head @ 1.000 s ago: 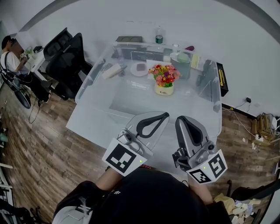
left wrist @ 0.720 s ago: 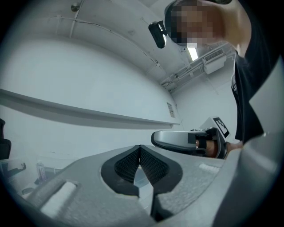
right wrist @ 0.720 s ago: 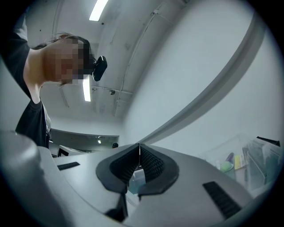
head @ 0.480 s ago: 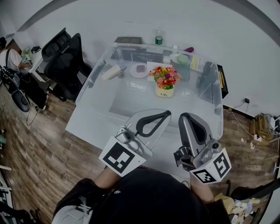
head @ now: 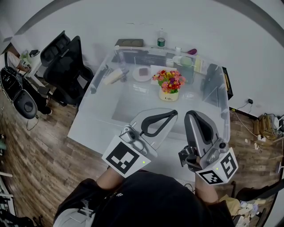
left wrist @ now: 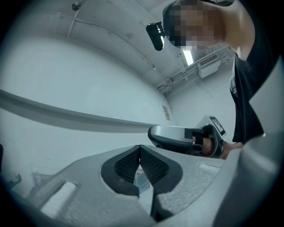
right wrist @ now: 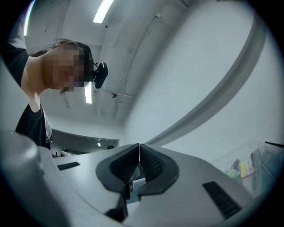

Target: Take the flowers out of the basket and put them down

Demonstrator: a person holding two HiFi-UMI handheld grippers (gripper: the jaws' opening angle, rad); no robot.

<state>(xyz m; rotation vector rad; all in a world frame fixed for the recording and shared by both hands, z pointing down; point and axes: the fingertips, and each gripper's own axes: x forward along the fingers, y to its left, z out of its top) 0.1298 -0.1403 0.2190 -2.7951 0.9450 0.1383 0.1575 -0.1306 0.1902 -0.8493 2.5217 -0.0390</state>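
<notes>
Light: bright, cool, even; ceiling strip lights (right wrist: 104,10) (overhead)
Shadows: soft, faint
Edges: heavy fisheye, black vignette corners
Focus: close foreground soft in gripper views

A white table (head: 133,103) stands on a wooden floor (head: 40,146) against a pale wall (head: 199,22), with clear plastic walls (head: 97,75) round its top. On it lie a plate (head: 136,75) with something brown on it, a pale roll (head: 113,76) just left of the plate, and a green-lidded tub (head: 186,62) at the back right. A bottle (head: 161,38) and a dark tray (head: 129,43) sit at the back edge. Black office chairs (head: 66,60) stand left of the table
</notes>
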